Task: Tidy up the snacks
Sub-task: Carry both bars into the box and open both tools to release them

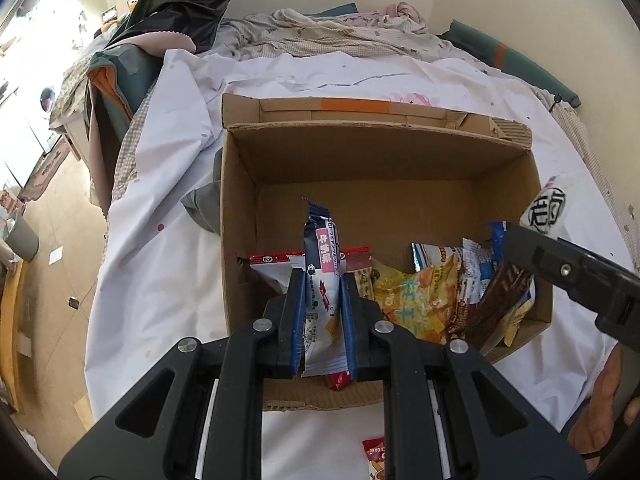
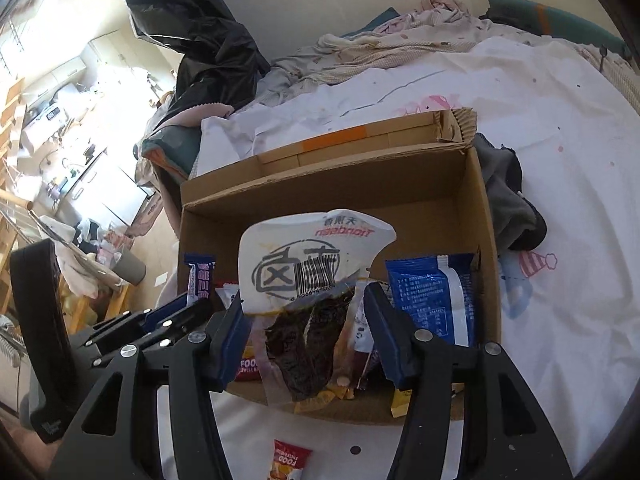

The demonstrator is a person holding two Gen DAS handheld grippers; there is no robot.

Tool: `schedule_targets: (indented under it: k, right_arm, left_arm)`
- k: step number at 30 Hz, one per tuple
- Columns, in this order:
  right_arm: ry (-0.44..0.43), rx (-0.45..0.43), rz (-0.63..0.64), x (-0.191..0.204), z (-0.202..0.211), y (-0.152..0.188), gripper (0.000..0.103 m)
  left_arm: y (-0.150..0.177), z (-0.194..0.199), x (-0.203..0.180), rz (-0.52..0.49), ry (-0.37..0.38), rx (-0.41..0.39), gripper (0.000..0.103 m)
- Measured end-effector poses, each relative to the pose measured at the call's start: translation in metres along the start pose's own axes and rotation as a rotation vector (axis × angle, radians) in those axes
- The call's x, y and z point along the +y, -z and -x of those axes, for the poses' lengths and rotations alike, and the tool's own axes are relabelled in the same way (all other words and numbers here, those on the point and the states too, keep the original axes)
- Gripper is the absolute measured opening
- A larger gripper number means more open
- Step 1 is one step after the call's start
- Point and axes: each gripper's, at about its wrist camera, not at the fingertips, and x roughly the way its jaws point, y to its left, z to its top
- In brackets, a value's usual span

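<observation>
Left gripper [image 1: 322, 300] clamps blue-white snack bar [image 1: 320, 276] | right gripper [image 2: 304, 320] holds dark-filled pouch [image 2: 308, 280] | both over cardboard box [image 1: 360, 152]

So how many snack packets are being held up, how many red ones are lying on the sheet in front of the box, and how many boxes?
Held packets: 2 (blue-and-white packet, white barcode packet)
Red packet on the sheet: 1
Cardboard box: 1
Total: 4

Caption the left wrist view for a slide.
Left hand-held gripper shut on a blue-and-white snack packet above a cardboard box partly filled with snacks.
</observation>
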Motion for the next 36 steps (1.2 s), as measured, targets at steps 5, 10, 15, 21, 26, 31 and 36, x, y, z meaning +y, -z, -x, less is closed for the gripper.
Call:
schedule_targets:
  k: [5,10,15,21,26,31,36]
  right_arm:
    - [-0.004,0.002,-0.030,-0.006,-0.003,-0.001,0.060]
    - [-0.008,0.009,-0.056,-0.011,-0.005,-0.003,0.062]
    - [-0.014,0.009,-0.072,-0.013,-0.006,-0.003,0.062]
    - [-0.032,0.011,-0.092,-0.016,-0.007,-0.005,0.062]
    - [-0.072,0.011,-0.122,-0.019,-0.006,-0.006,0.071]
    - [-0.082,-0.022,-0.150,-0.025,0.003,-0.009,0.090]
    - [-0.087,-0.017,-0.171,-0.028,0.004,-0.008,0.090]
  left_arm:
    - [0.000,-0.004,0.000,0.008,0.006,0.011,0.014]
    - [0.001,-0.004,-0.001,0.006,0.010,0.007,0.014]
    - [0.003,-0.009,0.001,0.013,0.008,0.033,0.015]
    - [0.003,-0.004,0.005,0.032,0.005,0.009,0.021]
    - [0.002,0.002,0.002,0.022,0.006,-0.016,0.057]
    - [0.002,0.016,0.003,0.038,0.024,-0.086,0.086]
    - [0.000,0.016,0.006,0.041,0.018,-0.087,0.086]
